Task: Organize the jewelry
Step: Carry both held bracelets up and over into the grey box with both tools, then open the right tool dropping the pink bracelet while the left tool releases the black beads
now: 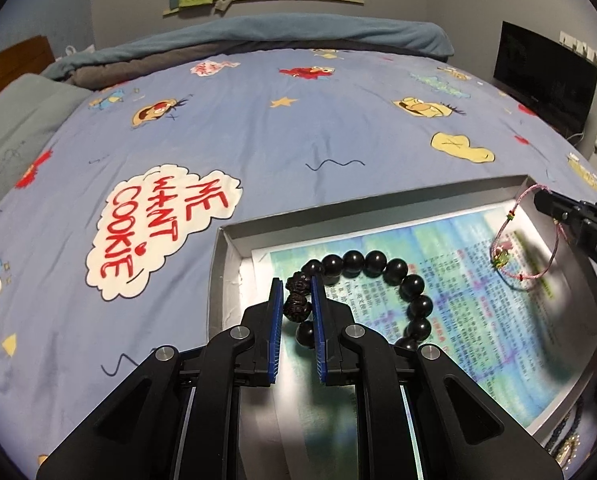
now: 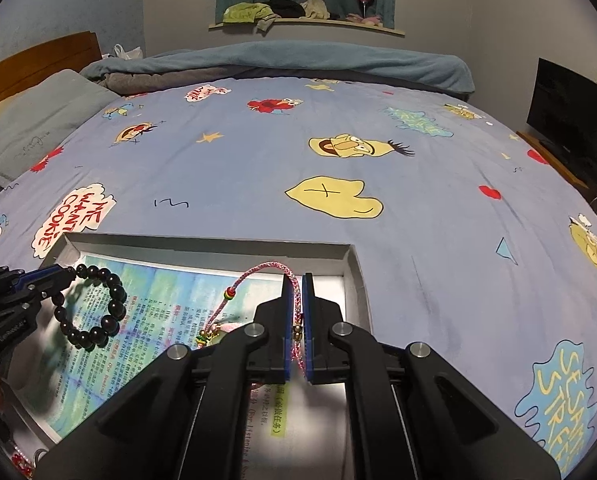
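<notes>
My left gripper (image 1: pixel 294 282) is shut on a black bead bracelet (image 1: pixel 412 284) by its carved beads and holds it over the shallow grey box (image 1: pixel 218 276). The same bracelet (image 2: pixel 114 300) hangs from that gripper at the left of the right wrist view. My right gripper (image 2: pixel 296 278) is shut on a pink braided cord bracelet (image 2: pixel 258 270) with small coloured beads and gold charms, which dangles over the box (image 2: pixel 356 276). It also shows in the left wrist view (image 1: pixel 510 236), hanging from the right gripper's tip (image 1: pixel 548 202).
The box lies on a blue cartoon-print bedsheet (image 2: pixel 258 168) and is lined with a printed page (image 1: pixel 478 280). More jewelry lies outside the box near its front corners (image 1: pixel 566 446) (image 2: pixel 20 462). A pillow (image 2: pixel 38 128), folded blanket and a TV (image 2: pixel 574 128) ring the bed.
</notes>
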Available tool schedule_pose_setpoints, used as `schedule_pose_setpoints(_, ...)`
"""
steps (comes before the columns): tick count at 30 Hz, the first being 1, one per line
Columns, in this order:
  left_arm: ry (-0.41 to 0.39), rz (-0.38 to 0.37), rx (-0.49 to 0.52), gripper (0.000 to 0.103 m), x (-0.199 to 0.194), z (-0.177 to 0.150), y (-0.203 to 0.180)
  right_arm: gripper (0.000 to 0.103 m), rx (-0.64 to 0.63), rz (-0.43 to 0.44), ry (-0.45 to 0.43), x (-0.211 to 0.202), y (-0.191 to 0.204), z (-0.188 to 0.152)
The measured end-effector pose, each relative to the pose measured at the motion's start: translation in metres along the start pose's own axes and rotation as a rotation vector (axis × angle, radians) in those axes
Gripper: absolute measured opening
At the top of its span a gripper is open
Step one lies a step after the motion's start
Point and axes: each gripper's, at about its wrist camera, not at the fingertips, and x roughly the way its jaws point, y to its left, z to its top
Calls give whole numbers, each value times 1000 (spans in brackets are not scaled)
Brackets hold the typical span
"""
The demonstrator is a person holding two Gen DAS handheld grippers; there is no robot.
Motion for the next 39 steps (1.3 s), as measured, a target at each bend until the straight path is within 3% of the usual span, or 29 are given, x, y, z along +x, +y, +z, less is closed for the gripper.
schedule_pose_setpoints(7, 3, 13, -11, 15, 0, 0, 2, 7, 12, 16, -1, 0, 0, 1)
schedule_pose_setpoints(10, 5, 8, -11, 19, 0, 0, 2, 19, 16, 18, -5, -1, 0, 1)
schedule_pose_setpoints(12, -8, 22, -5, 28, -3, -1, 0, 34, 19, 17, -8, -4, 0, 2)
schedule_pose_setpoints(16, -37, 36, -4, 43, -11, 0, -1, 52, 14, 19, -37, -14, 2, 4)
schedule_pose_setpoints(18, -52, 45, -5, 62, -15, 0, -2, 61, 14, 20, -48, -20, 3, 5)
schedule_pose_setpoints(20, -70, 61, -11, 74, -22, 0, -1, 71, 16, 34, -57, -28, 3, 6)
schedule_pose_setpoints(24, -88, 68, -38, 85, -40, 1, 3, 87, 10, 42, -90, -51, 4, 7)
schedule_pose_setpoints(27, -108, 63, -53, 92, -57, -1, 3, 94, 22, 44, -114, -67, 4, 8)
schedule_pose_setpoints(33, -113, 89, 0, 92, -90, -4, -10, 97, 41, 65, -145, -101, 10, 9)
schedule_pose_setpoints(39, -185, 82, 36, 93, -150, -7, -13, 97, 10, 100, -206, -154, 21, 11)
